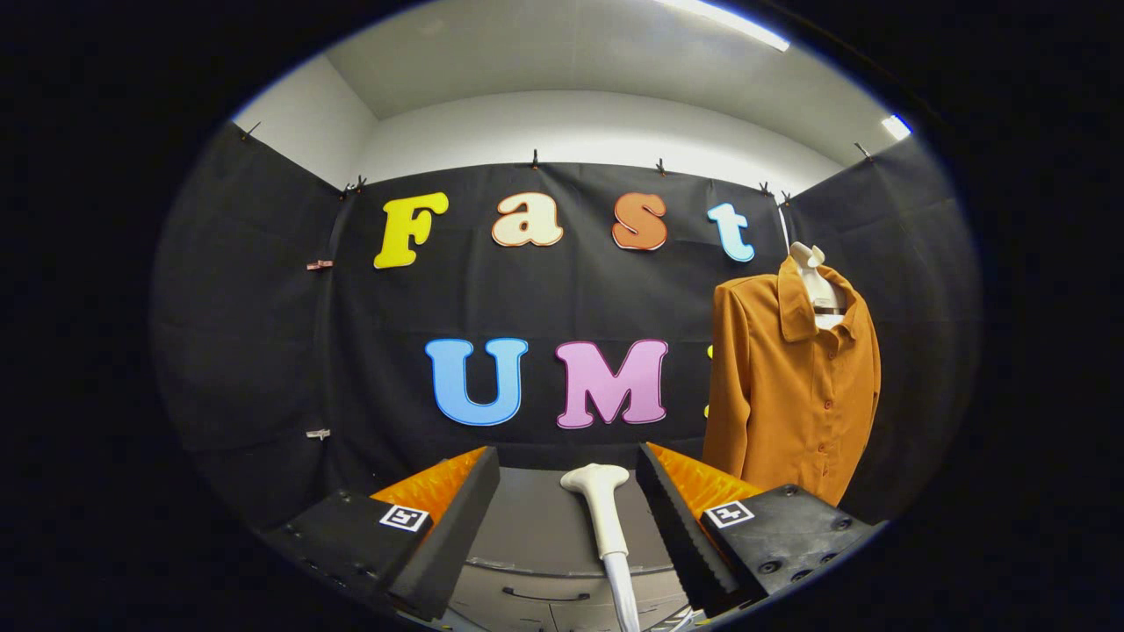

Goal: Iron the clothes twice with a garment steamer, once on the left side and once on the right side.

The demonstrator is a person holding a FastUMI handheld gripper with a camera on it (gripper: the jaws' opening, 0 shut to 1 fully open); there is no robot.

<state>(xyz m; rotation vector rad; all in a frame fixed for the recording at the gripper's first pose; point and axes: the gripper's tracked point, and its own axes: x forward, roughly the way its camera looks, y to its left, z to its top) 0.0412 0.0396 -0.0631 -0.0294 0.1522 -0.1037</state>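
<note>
1. While the gripper (567, 491) holds its two fingers wide apart, clamped on nothing, the white plastic garment steamer with a flared head and slim handle (602, 518) lies on the grey table surface (536, 527) between them, nearer the right finger than the left, and touches neither.
2. Beyond the right finger, the rust-orange buttoned shirt (790, 386) hangs on a white hanger (812, 268) against the black cloth wall (263, 351), well apart from the steamer.
3. The steamer sits off-centre, so closing now would likely let the right finger strike first and nudge the handle sideways rather than grip it.
4. The handle looks smooth and rounded; a pinch placed too near the flared head could let it twist or slip out on lifting.
5. A pale cord appears to trail from the handle's near end; it may drag or snag on the table edge during the carry to the shirt.
6. The shirt hangs freely, so a hard press would probably swing it away, leaving one side poorly steamed.
</note>
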